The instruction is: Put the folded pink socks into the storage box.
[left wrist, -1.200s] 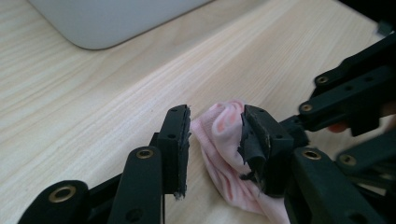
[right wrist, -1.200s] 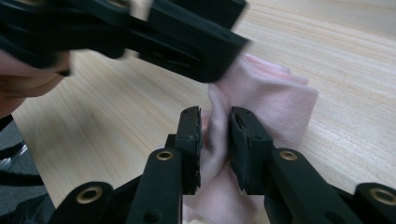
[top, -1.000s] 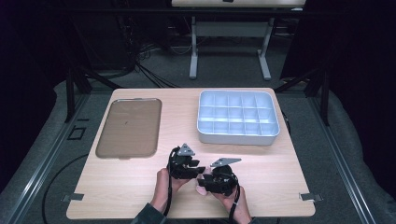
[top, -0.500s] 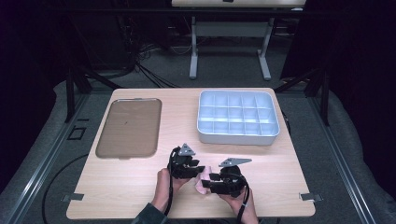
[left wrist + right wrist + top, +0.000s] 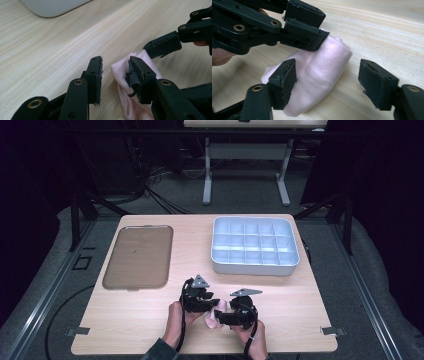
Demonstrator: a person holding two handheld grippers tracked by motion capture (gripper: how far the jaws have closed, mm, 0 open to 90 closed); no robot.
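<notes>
High view: on the wooden table (image 5: 125,320), going left to right, a brown tray (image 5: 140,255) lies at about 10 o'clock from the table's middle, and a grey compartment box (image 5: 255,245) sits at about 2 o'clock. At 6 o'clock, near the front edge, two hands hold the grippers close together over a small pink cloth (image 5: 216,316).

Left gripper (image 5: 199,299) is at the left of the pair. In the left gripper view its jaws stand partly apart with bare wood showing between the tips; its right-hand jaw lies against the pink cloth (image 5: 130,100), but the cloth is not pinched between the two, so the grip is loose.

Right gripper (image 5: 227,317) is just beside it, toward 3 o'clock. Its jaws have just been opening; in the right gripper view they stand wide, the folded pink cloth (image 5: 322,75) lying on the table between them, touching the left-hand pad and clear of the other.
</notes>
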